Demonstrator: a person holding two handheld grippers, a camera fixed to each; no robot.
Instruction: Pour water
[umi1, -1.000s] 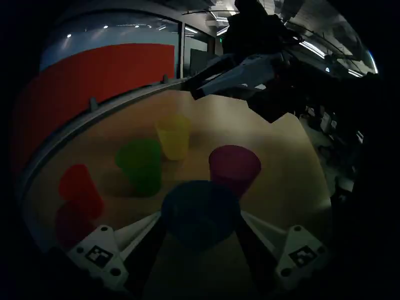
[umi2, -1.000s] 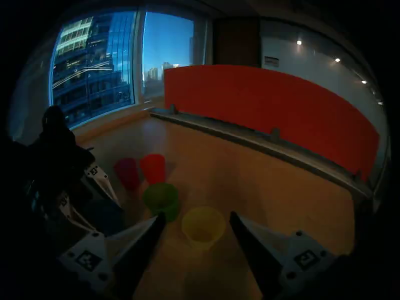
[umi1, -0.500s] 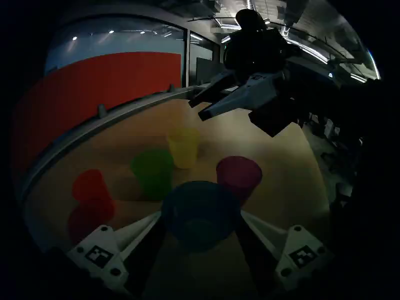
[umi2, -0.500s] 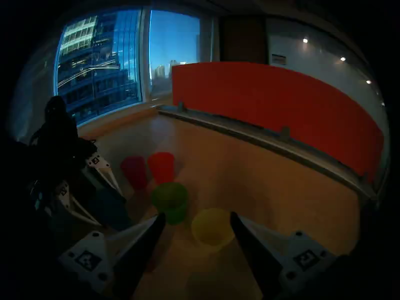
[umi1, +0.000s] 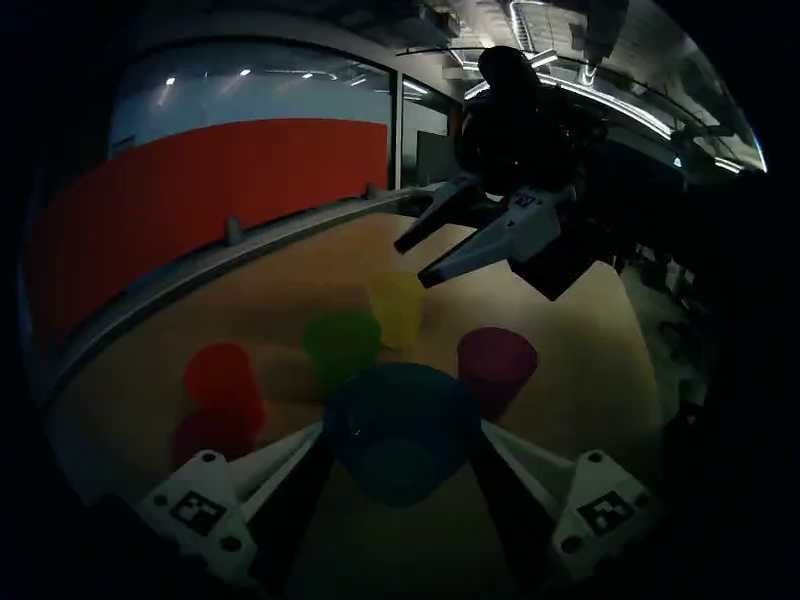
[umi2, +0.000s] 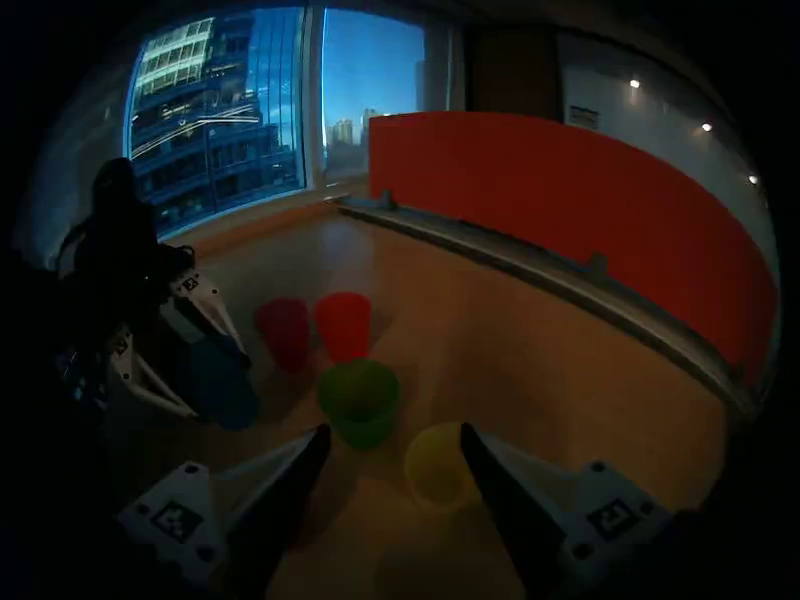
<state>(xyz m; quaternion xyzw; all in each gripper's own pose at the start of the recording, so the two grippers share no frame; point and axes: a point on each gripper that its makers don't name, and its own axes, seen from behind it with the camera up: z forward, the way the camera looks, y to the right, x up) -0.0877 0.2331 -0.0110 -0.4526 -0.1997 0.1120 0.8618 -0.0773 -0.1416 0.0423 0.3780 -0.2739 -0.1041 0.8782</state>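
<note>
**A:** What do we see closest to us?

**B:** Our left tongs (umi1: 400, 430) are squeezing the blue cup (umi1: 400, 472) from both sides. The cup is round and smooth and gets wider at the top. It looks like plastic. It is too dark for us to tell what is inside.

**A:** And our right tongs?

**B:** The right tongs (umi2: 392, 432) are spread wide and grip nothing. The yellow cup (umi2: 437, 465) sits on the desk (umi2: 520, 360) in the gap between them.

**A:** What comes next?

**B:** The green cup (umi2: 358, 400) is just behind the yellow one. Past it we see the red cup (umi2: 343, 325) and the dark red cup (umi2: 285, 332), side by side. In the left gripper view a purple cup (umi1: 495, 362) stands just beside the blue one.

**A:** And far off?

**B:** The desk is smooth wood. A grey rail (umi2: 560, 270) runs along its far edge. Behind the rail we see a flat red wall (umi2: 600, 190) and big glass windows (umi2: 230, 110).
</note>
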